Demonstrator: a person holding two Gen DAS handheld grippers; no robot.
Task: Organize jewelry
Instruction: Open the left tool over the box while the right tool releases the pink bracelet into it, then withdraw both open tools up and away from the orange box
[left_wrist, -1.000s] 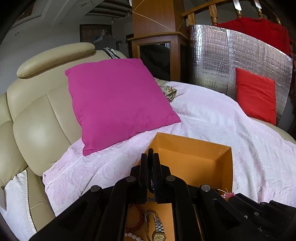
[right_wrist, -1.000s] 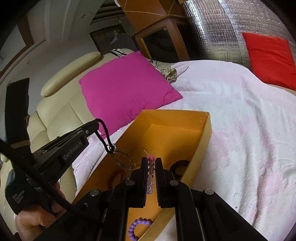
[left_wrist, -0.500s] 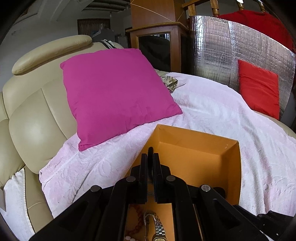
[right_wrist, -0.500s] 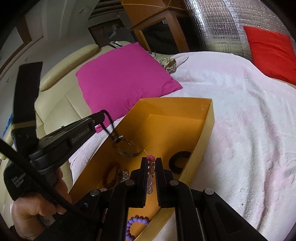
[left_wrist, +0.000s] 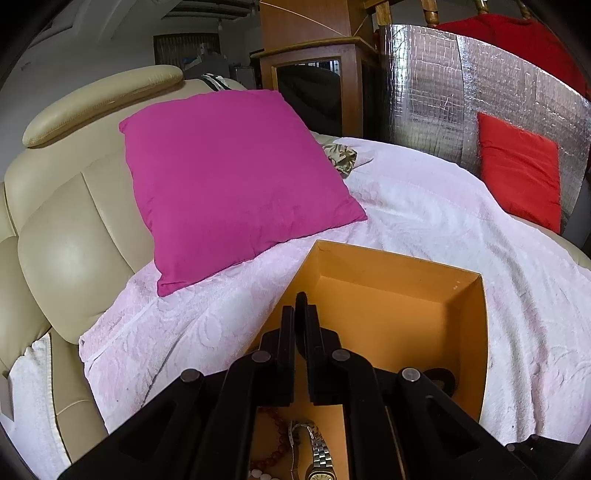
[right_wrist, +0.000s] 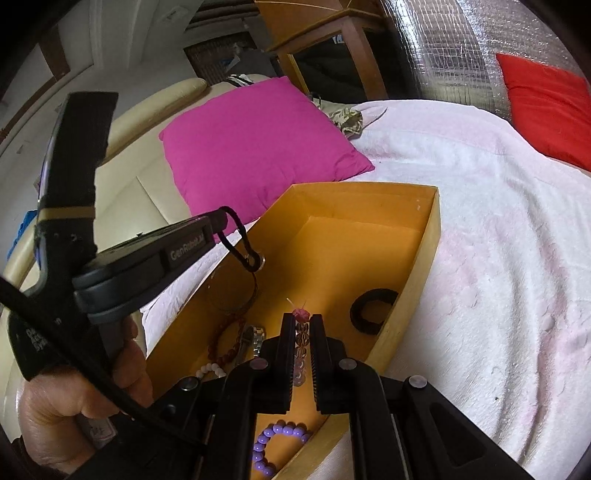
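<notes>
An open orange box (right_wrist: 431, 236) (left_wrist: 484, 332) lies on a pale pink blanket. My right gripper (right_wrist: 303, 322) is shut on a bracelet of clear and pink beads (right_wrist: 301, 338) with a red knot, held over the box's near part. My left gripper (left_wrist: 301, 314) (right_wrist: 218, 223) is shut on a black cord (right_wrist: 236, 240). From the cord a metal ring and a thin loop (right_wrist: 236, 295) hang over the box's left wall. Inside lie a black ring (right_wrist: 373, 312), a red bead bracelet (right_wrist: 225, 343), a watch (left_wrist: 317, 454), white beads (right_wrist: 210, 369) and a purple bracelet (right_wrist: 273, 443).
A magenta cushion (left_wrist: 229, 184) leans on the beige sofa back (left_wrist: 74, 236) just behind the box. A red cushion (left_wrist: 521, 170) rests against a silver foil panel at the far right. A hand (right_wrist: 74, 398) holds the left gripper's handle. Bare blanket (right_wrist: 498, 258) spreads right of the box.
Both views have shifted slightly, so the box sits a little higher and larger in view. The hanging cord with its ring has swung a little rightwards over the box wall. Both grips are unchanged.
</notes>
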